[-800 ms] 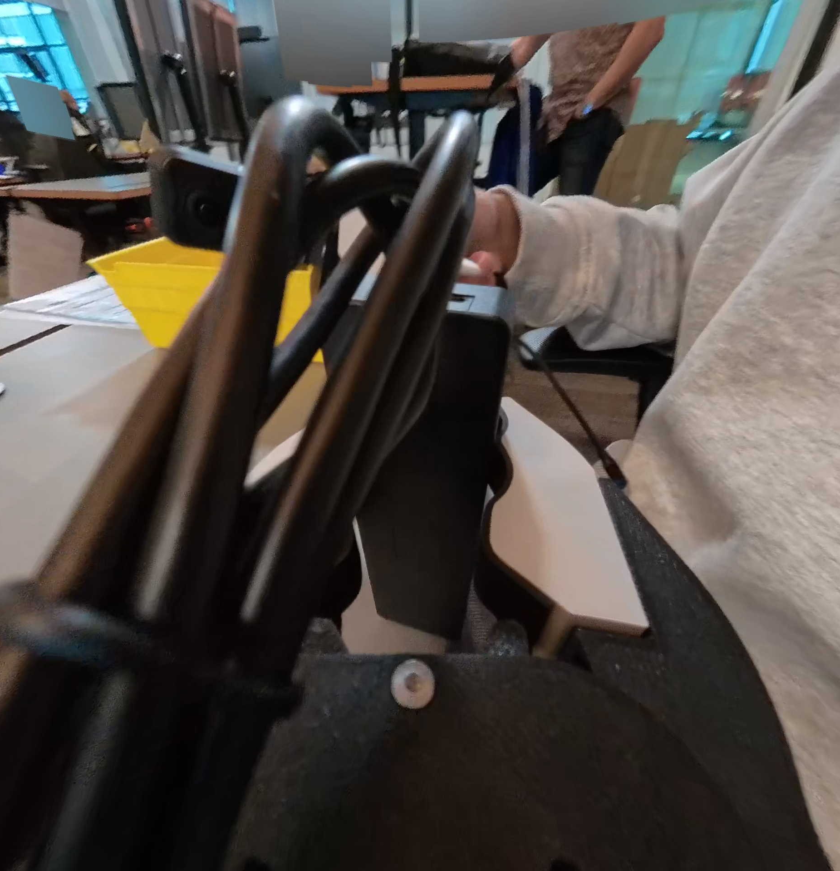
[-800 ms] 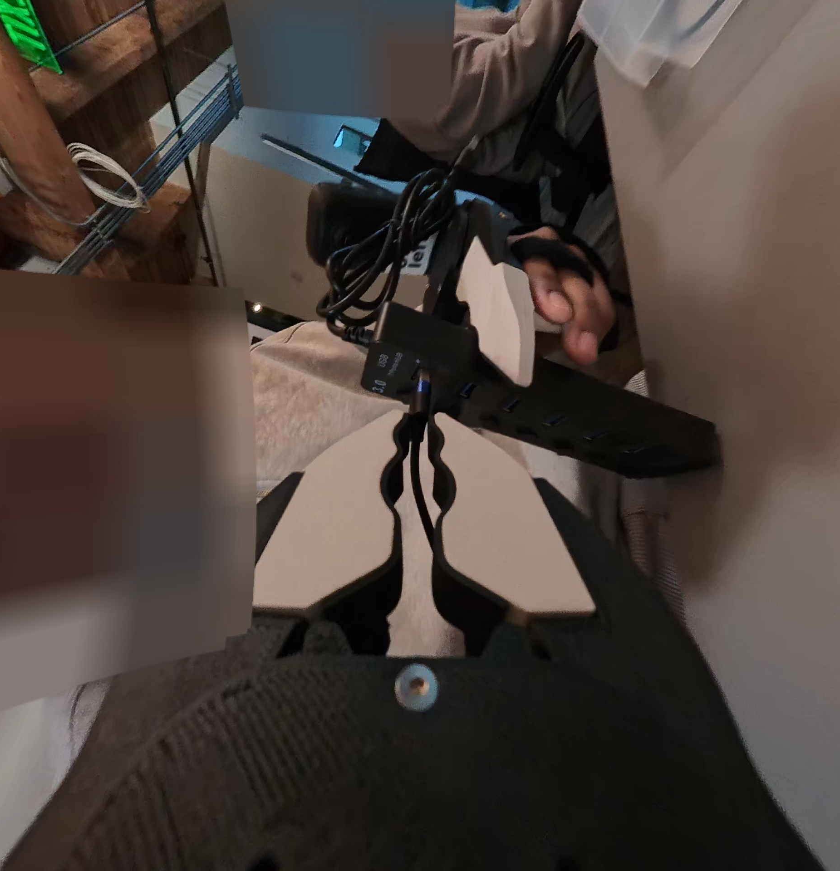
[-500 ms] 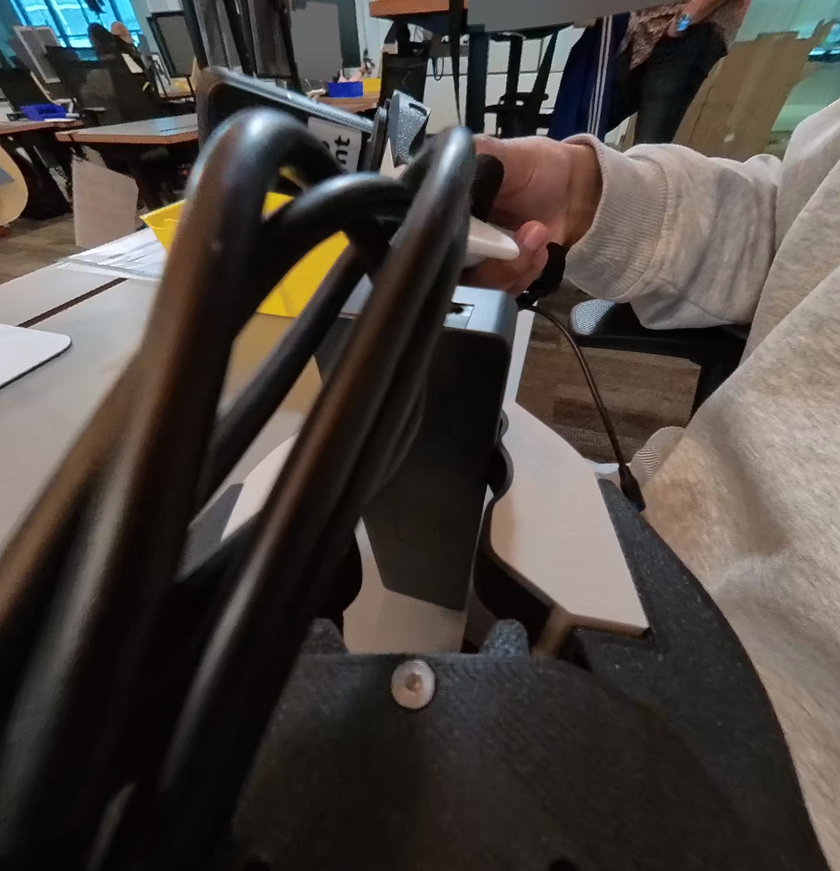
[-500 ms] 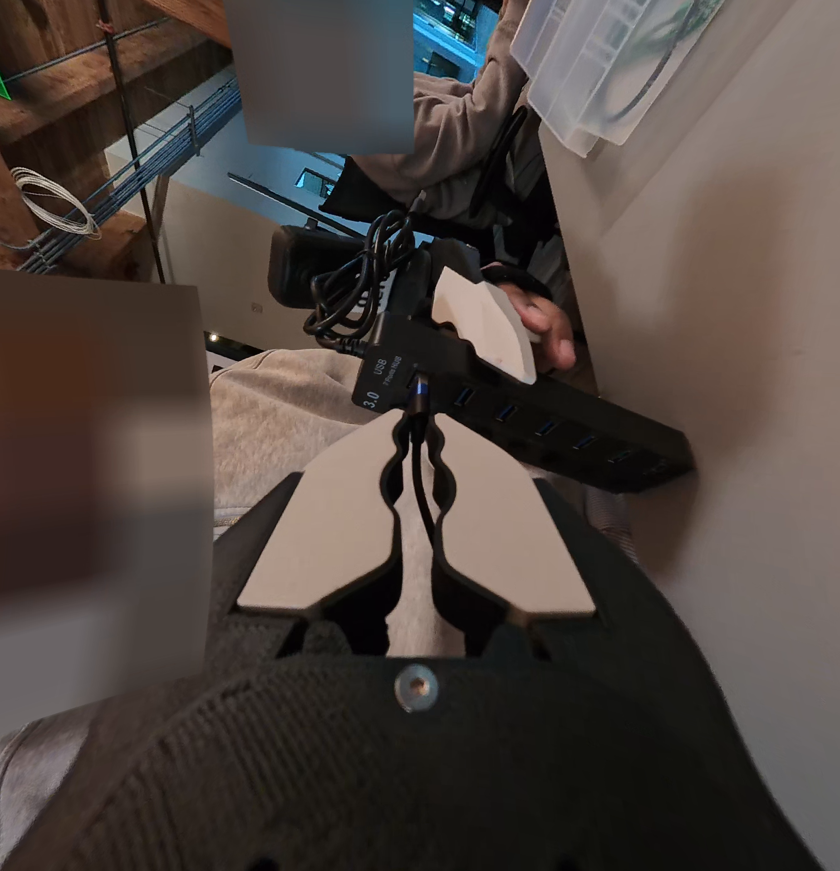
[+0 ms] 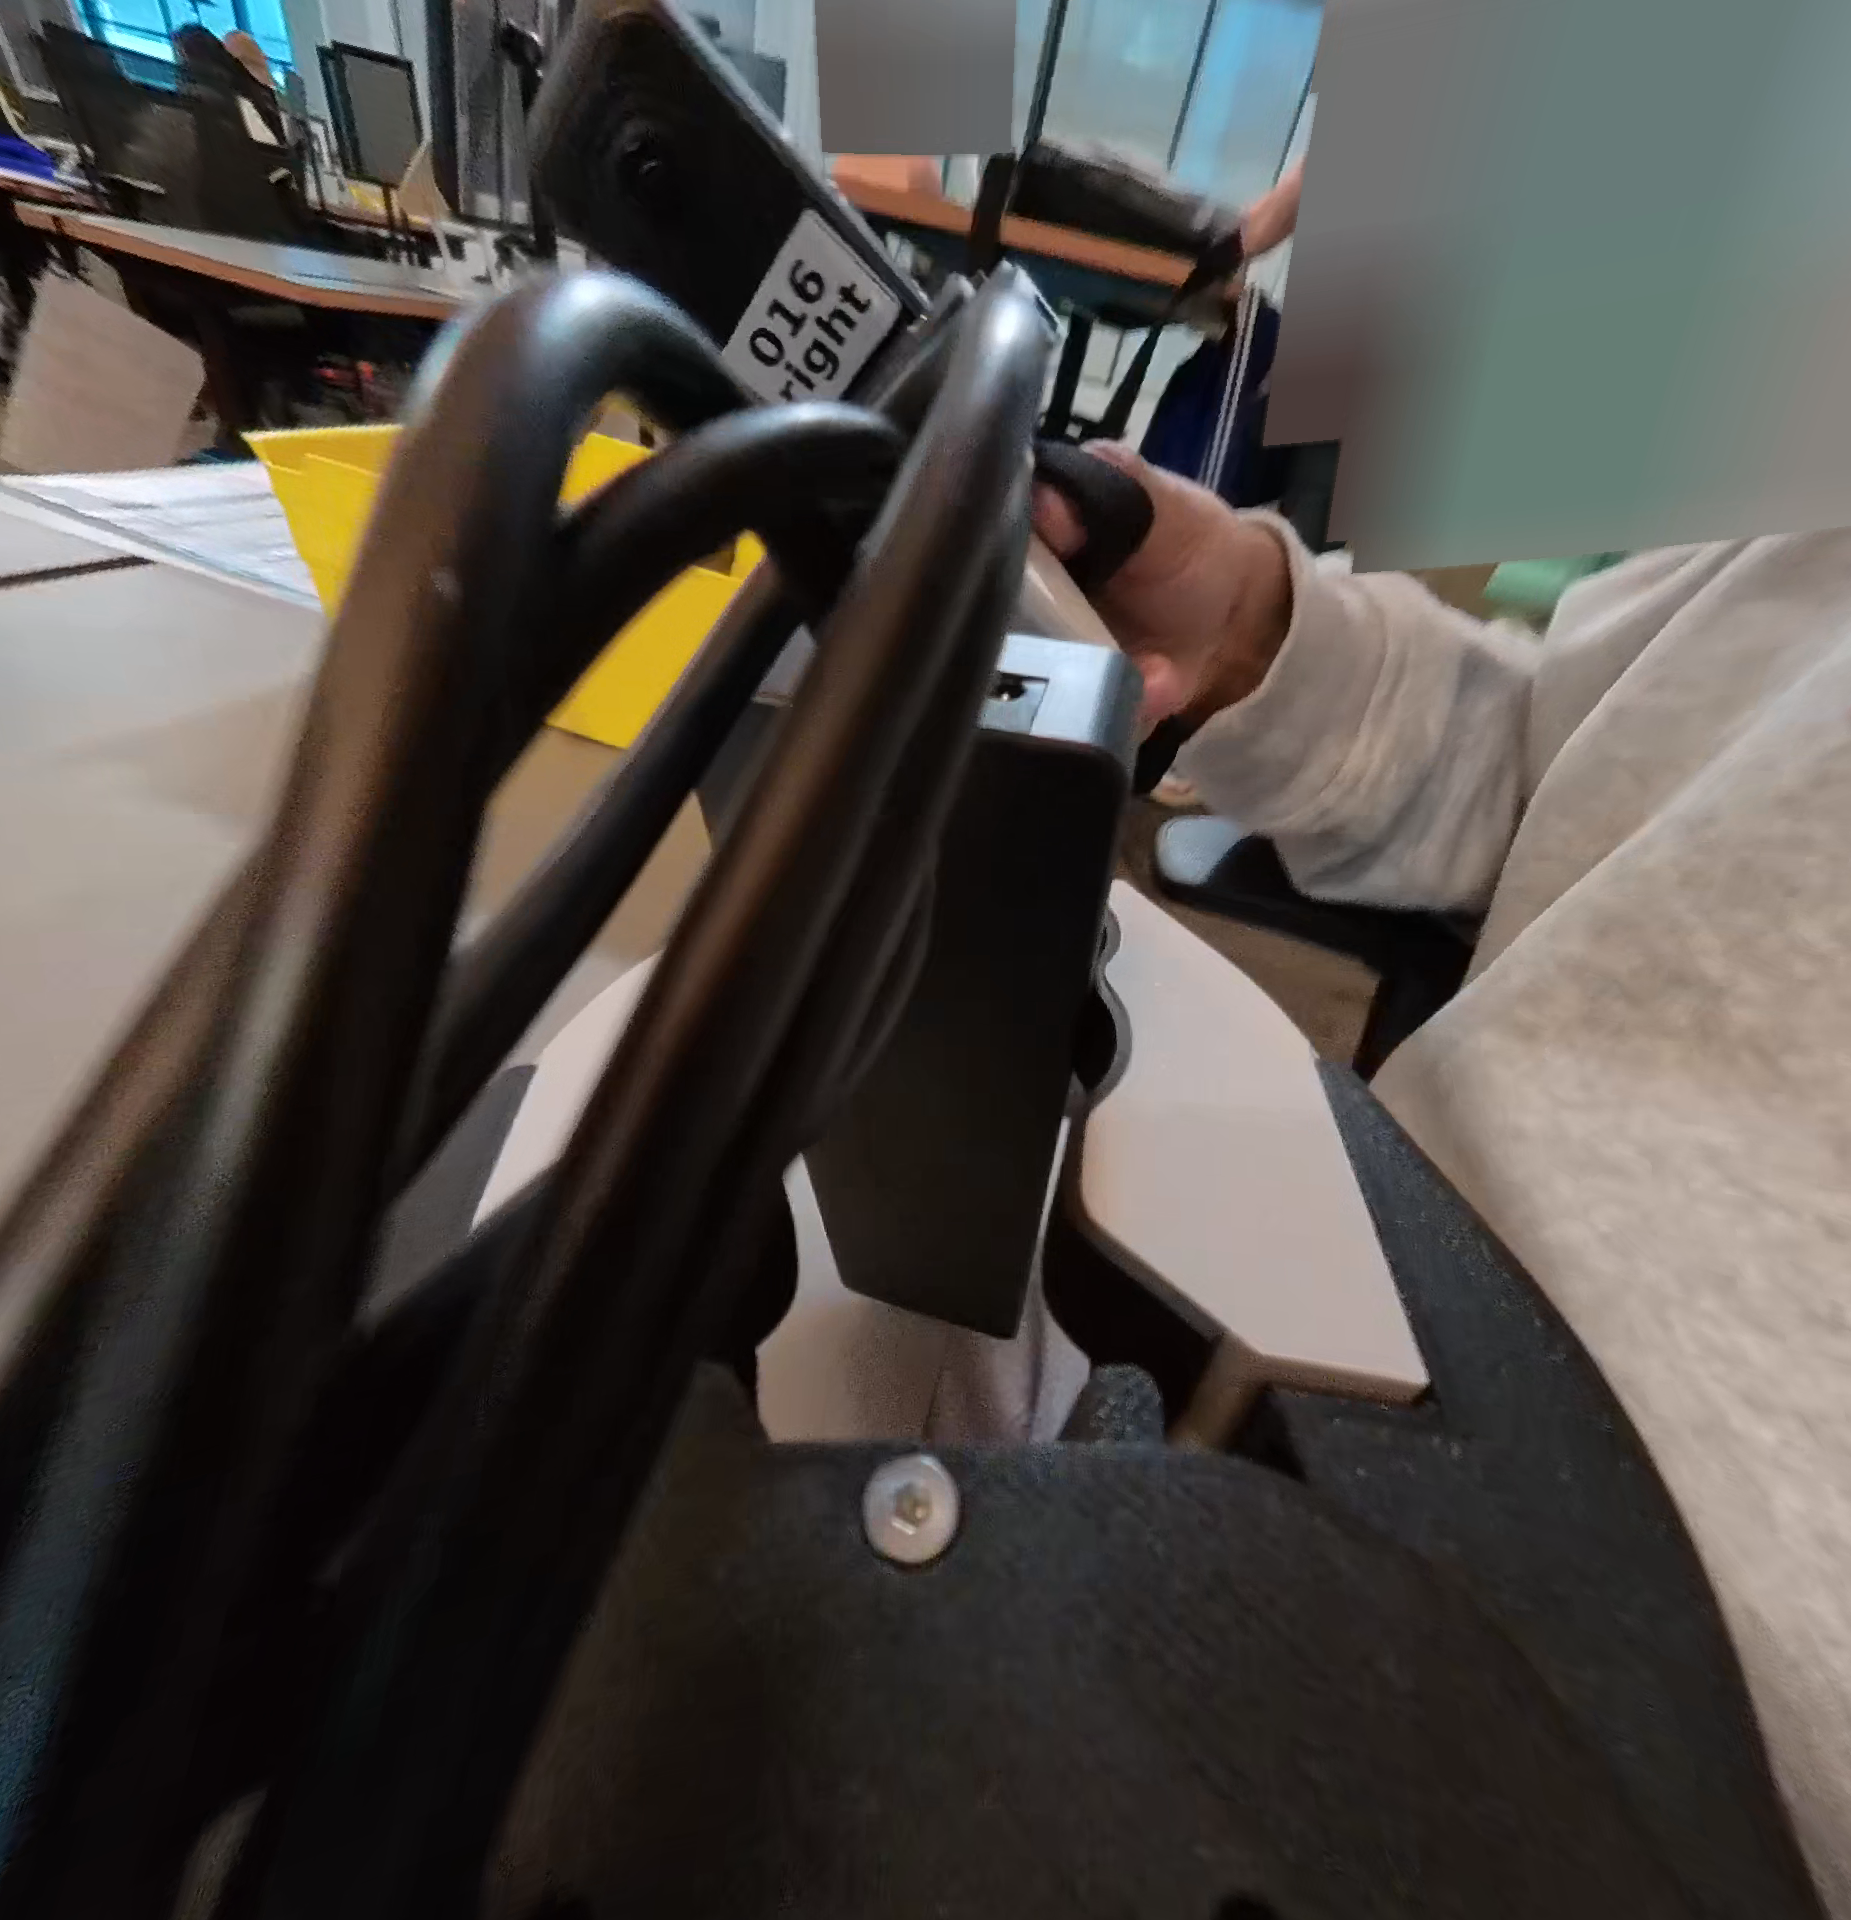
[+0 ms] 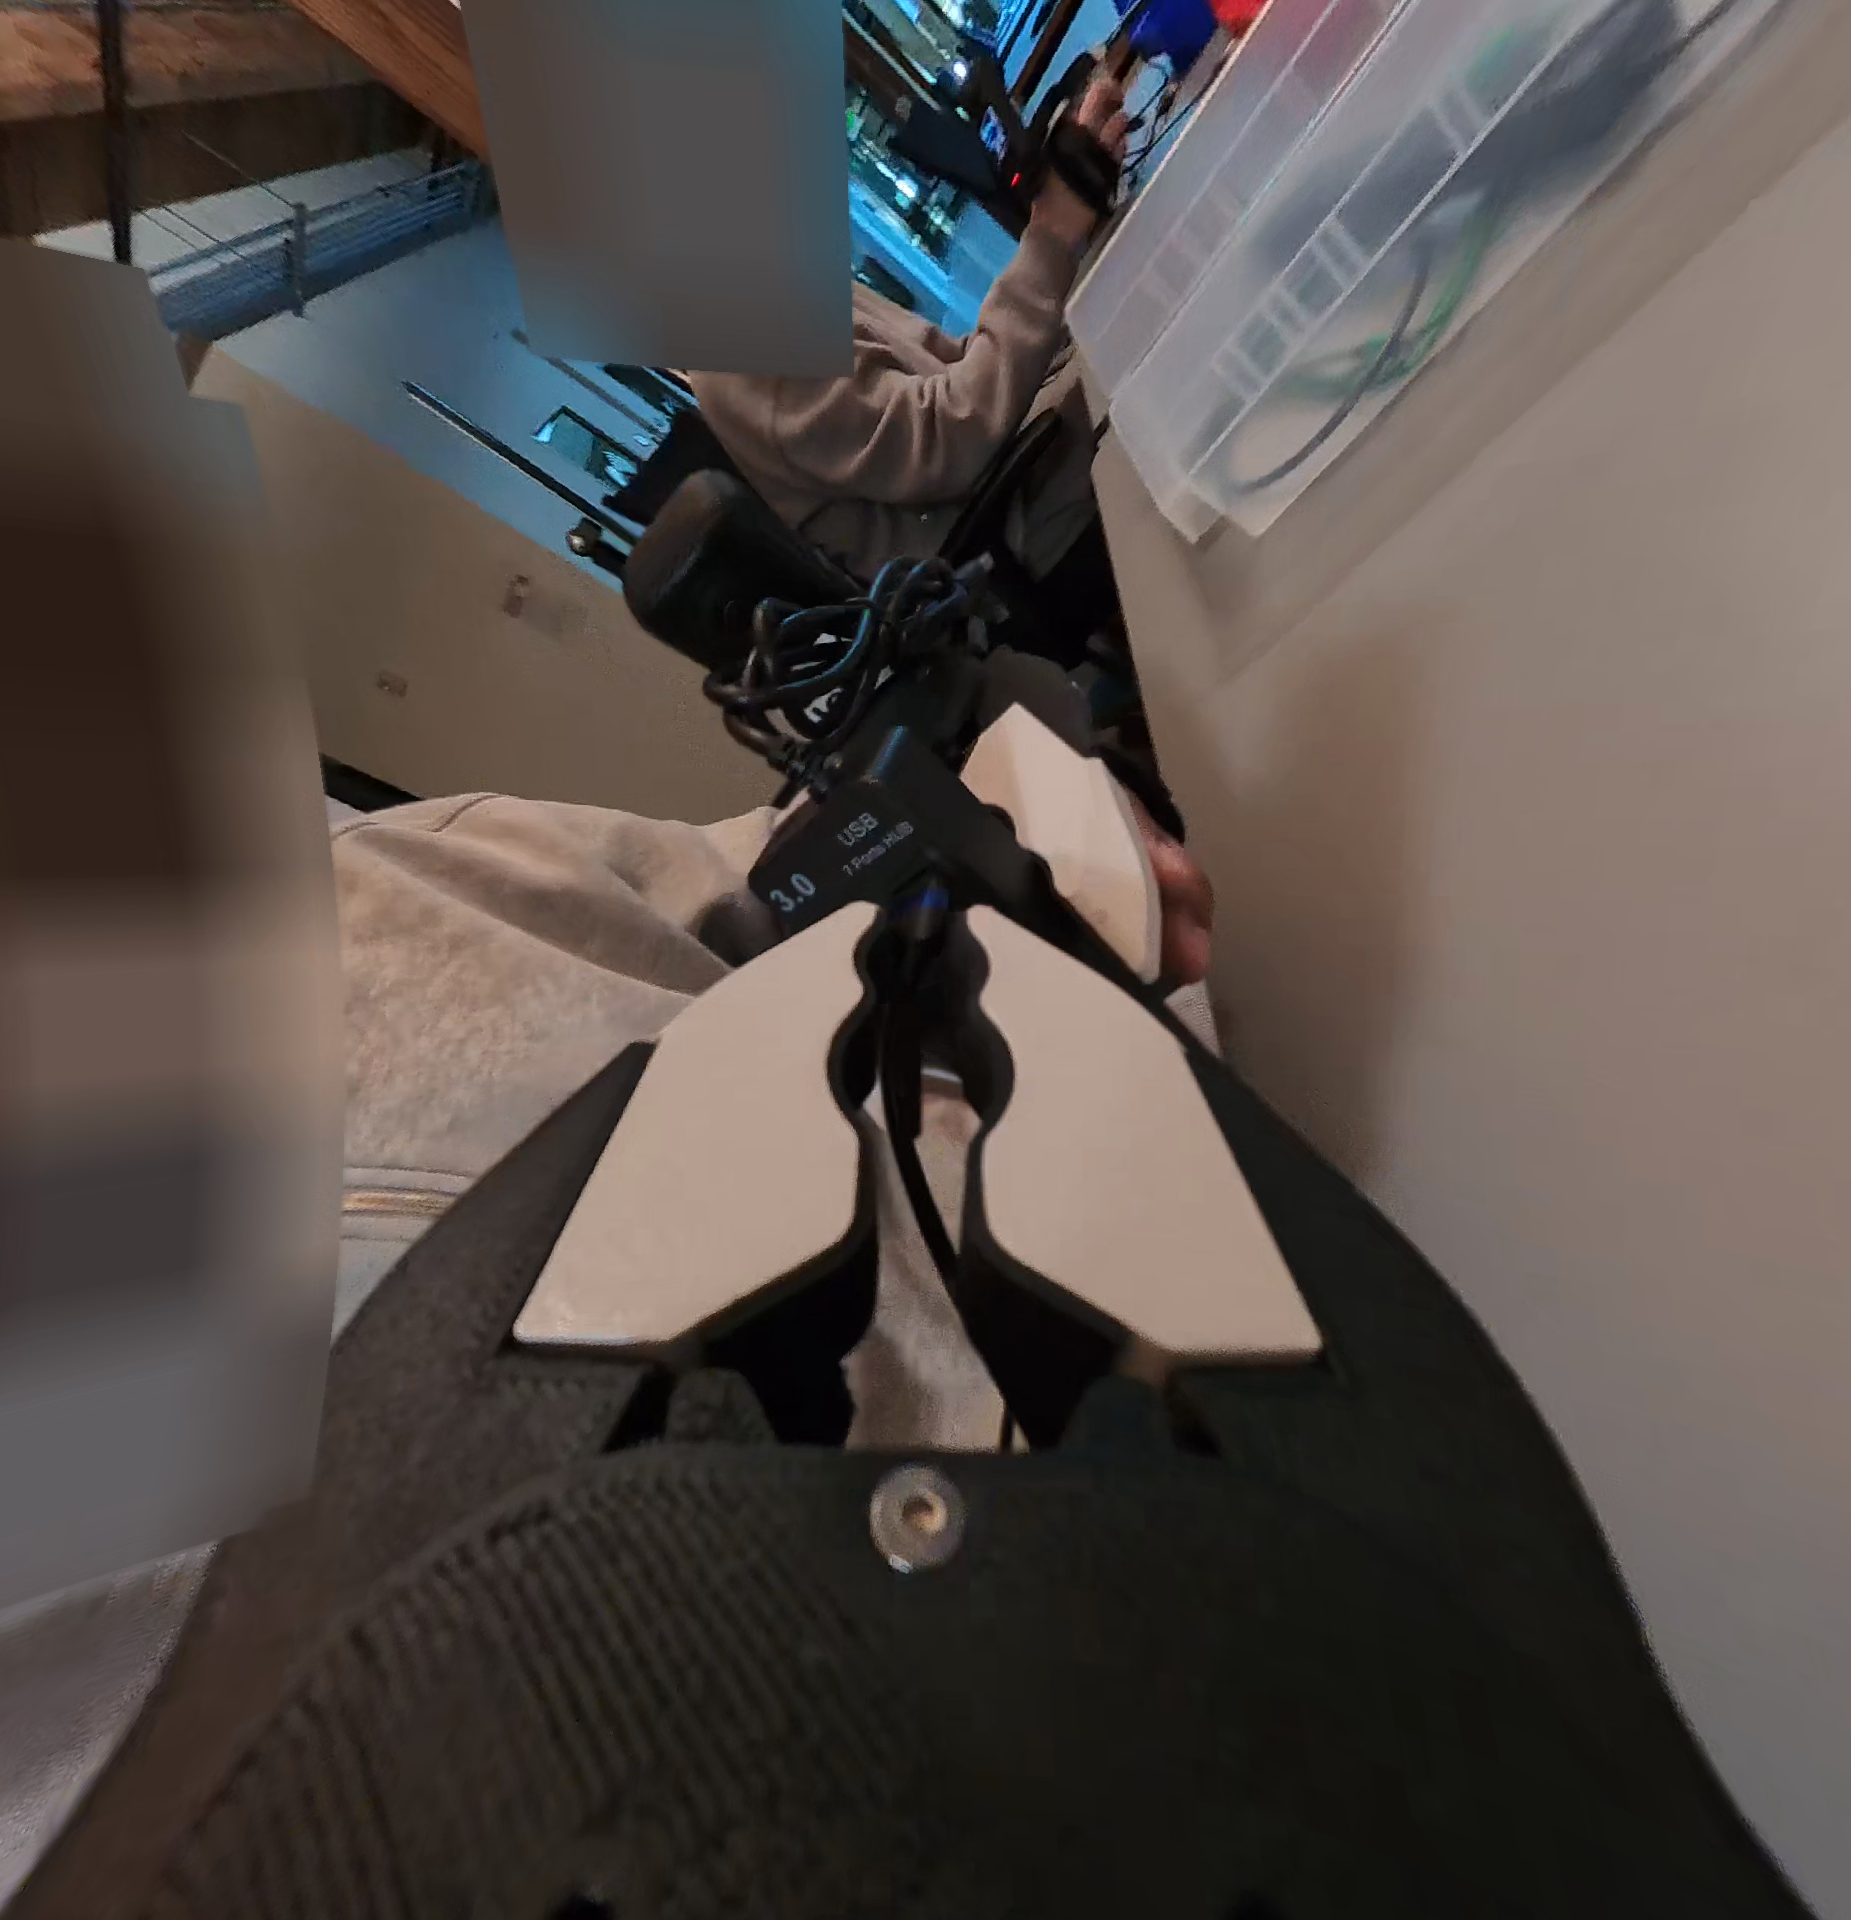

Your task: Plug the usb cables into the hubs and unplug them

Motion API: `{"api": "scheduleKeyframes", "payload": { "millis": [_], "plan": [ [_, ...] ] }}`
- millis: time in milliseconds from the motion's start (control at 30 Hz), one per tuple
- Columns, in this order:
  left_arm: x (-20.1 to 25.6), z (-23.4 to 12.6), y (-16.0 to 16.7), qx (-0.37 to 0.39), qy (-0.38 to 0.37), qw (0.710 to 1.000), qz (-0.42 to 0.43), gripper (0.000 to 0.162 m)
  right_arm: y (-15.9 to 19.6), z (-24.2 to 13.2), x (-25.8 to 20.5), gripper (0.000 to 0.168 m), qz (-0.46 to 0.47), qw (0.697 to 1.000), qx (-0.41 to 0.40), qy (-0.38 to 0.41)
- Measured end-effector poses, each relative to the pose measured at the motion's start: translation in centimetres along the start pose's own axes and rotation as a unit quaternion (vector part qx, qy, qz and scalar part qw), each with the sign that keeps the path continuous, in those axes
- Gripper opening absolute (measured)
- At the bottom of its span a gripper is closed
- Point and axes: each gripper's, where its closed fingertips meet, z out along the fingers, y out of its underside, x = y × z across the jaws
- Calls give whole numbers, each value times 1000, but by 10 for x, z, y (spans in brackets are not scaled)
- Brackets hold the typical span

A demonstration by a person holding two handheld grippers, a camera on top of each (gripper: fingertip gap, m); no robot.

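In the right wrist view the right gripper [image 6: 916, 940] sits at the centre of the frame with its pale fingers [image 6: 713, 1153] drawn nearly together, clenched on the plug of a black usb cable [image 6: 916, 1132] whose cord trails back down the gap between them toward the camera. The plug's tip meets the face of the black hub [image 6: 879, 831] straight ahead, just above the fingertips; whether it is fully seated cannot be told, since the joint is small and dark. The hub's long axis runs from centre frame toward the right, so it lies crosswise to the cable, and the plug's own axis lines up with the gripper's forward direction. That is the relation the coming move seems to turn on: any push in or pull out would probably go straight along the fingers. In the left wrist view the left gripper [image 5: 962, 1174] is clamped on the hub [image 5: 962, 1018], which stands on end between its pads at centre frame, with loops of the hub's own lead [image 5: 588, 831] filling the left half. The hand [image 5: 1170, 592] holding the right gripper shows at upper right, just beyond the hub's top end.
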Motion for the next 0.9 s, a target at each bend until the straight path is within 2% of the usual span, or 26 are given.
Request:
{"api": "scheduleKeyframes", "payload": {
  "millis": [100,200,300,433,567,767,900],
  "plan": [
    [-4,-2,-2,28,8,998,-54,65,-8,-4,-5,25,-31,999,24,-1],
    [-9,-5,-3,46,14,995,-92,65,-24,-17,-6,26,-51,996,74,-6],
    [-15,-7,0,51,15,992,-112,65,-31,-27,9,27,-111,988,96,48],
    [-20,-8,6,44,11,994,-104,65,-25,-22,22,27,-202,970,73,110],
    [-19,-8,6,43,12,994,-98,65,-15,-9,26,25,-255,955,33,149],
    [-19,-7,6,43,11,994,-100,65,-12,-3,20,8,-297,939,20,173],
    [-18,-7,7,41,9,994,-102,65,-9,-1,20,7,-316,930,12,187]
  ]
}}
